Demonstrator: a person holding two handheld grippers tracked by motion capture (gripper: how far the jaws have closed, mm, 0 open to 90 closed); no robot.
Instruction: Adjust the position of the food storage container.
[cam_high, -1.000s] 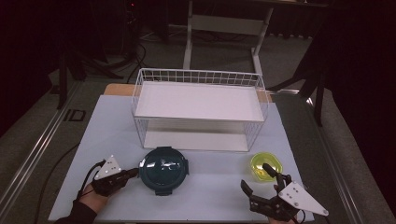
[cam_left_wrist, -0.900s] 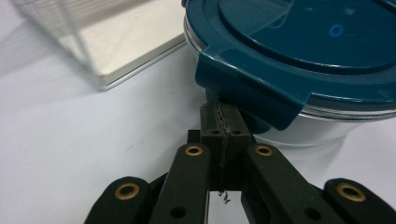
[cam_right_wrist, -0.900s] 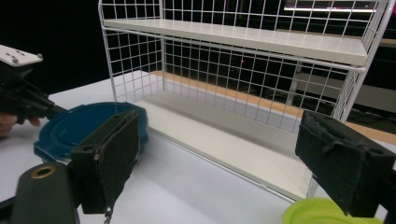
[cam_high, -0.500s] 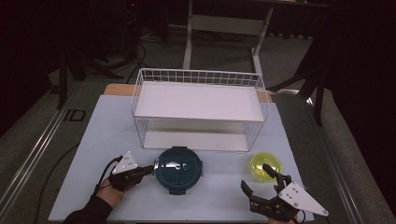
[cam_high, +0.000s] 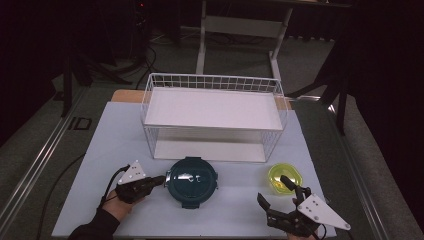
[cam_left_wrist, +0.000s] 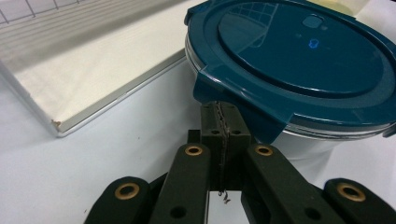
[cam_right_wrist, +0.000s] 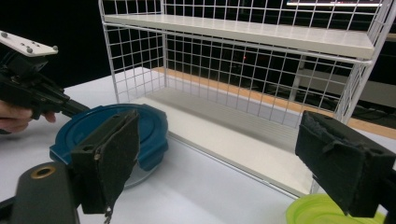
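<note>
1. From the high view, your left hand-held gripper (cam_high: 159, 180) lies low on the tabletop (cam_high: 100, 150), its tips at the left rim of the round teal lidded container (cam_high: 192, 182), which sits just in front of the white wire rack (cam_high: 212, 117).
2. Your left gripper view brings in what the high view cannot: the two jaws are pressed together with nothing between them, their tips just under a latch tab of the teal lid (cam_left_wrist: 299, 60), so close that contact cannot be judged. The clear wall of the container shows beneath the lid's edge.
3. That same view shows the rack's white bottom board (cam_left_wrist: 93, 79) lying just beside the container, a small chip at its near corner.
4. Your right hand-held gripper (cam_high: 277, 192) rests at the near right of the tabletop, jaws spread wide and holding nothing, with the yellow-green bowl (cam_high: 285, 177) between and just beyond its tips.
5. Your right gripper view looks low across the tabletop: the rack's upper shelf (cam_right_wrist: 243, 30) and wire grid rise ahead, the bowl's rim (cam_right_wrist: 317, 210) peeks in at the lower right, and your other gripper (cam_right_wrist: 77, 108) meets the container from the left.
6. Your left hand (cam_high: 122, 202) comes in from the bottom edge in a dark sleeve, wrist level, gripper pointing right along the tabletop. The right gripper angles up and left, its grey plate on top.
</note>
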